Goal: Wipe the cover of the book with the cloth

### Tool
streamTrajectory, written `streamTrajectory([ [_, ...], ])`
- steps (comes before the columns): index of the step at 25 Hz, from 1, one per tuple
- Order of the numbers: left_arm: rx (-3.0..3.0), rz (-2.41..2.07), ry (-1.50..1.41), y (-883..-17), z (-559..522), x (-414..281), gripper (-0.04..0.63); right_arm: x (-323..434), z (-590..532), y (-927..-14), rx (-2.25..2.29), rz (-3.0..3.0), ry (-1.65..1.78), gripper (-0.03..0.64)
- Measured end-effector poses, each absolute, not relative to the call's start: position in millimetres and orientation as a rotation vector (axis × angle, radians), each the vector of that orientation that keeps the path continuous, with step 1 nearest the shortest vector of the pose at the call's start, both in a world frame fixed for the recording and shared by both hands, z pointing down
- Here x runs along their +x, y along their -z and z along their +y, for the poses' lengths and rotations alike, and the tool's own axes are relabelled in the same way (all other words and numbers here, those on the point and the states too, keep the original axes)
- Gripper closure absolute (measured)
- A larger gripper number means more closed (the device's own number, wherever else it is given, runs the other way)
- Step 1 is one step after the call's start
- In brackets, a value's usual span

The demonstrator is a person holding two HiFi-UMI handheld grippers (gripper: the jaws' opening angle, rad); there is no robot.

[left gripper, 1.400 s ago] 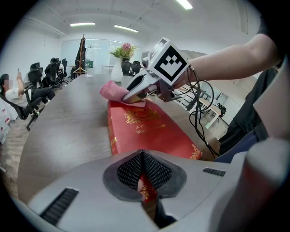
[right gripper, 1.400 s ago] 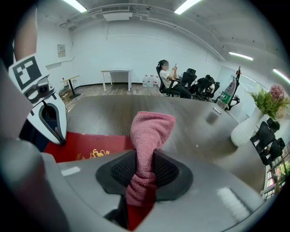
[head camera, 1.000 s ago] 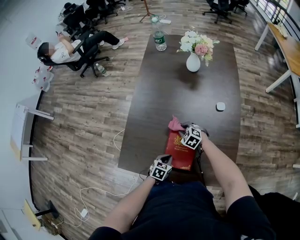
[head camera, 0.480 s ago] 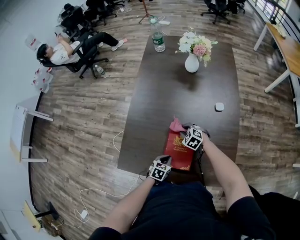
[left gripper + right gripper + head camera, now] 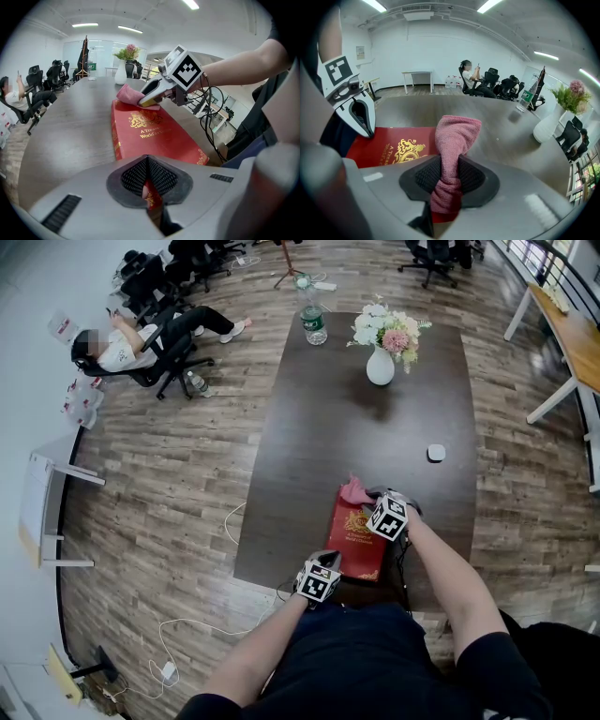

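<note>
One dark counter (image 5: 356,427), plank floor (image 5: 169,465); one book (image 5: 354,538) pinched by left claw (image 5: 149,180), one cloth (image 5: 454,136) clamped in right claw (image 5: 449,176).

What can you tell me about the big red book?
The book is red and looks like a hardback, with a gold crest, gold lettering and gold corner patterns on its cover. It lies closed and flat at the near edge of the dark table. The left gripper pinches its near edge. The pink cloth, held in the right gripper, rests on its far end.
</note>
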State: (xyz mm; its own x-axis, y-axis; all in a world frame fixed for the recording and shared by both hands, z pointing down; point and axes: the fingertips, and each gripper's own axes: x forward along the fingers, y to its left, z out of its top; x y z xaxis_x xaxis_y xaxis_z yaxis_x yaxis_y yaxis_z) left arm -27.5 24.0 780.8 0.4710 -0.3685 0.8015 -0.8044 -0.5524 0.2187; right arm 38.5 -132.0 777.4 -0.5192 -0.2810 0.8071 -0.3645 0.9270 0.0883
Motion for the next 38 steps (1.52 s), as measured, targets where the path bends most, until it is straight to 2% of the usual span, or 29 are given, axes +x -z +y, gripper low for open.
streamTrajectory([
  [38, 2.137, -0.973, -0.968, -775.5, 23.0, -28.1, 0.6, 77.7, -126.6, -774.9, 0.51, -2.133, -0.151, 0.509],
])
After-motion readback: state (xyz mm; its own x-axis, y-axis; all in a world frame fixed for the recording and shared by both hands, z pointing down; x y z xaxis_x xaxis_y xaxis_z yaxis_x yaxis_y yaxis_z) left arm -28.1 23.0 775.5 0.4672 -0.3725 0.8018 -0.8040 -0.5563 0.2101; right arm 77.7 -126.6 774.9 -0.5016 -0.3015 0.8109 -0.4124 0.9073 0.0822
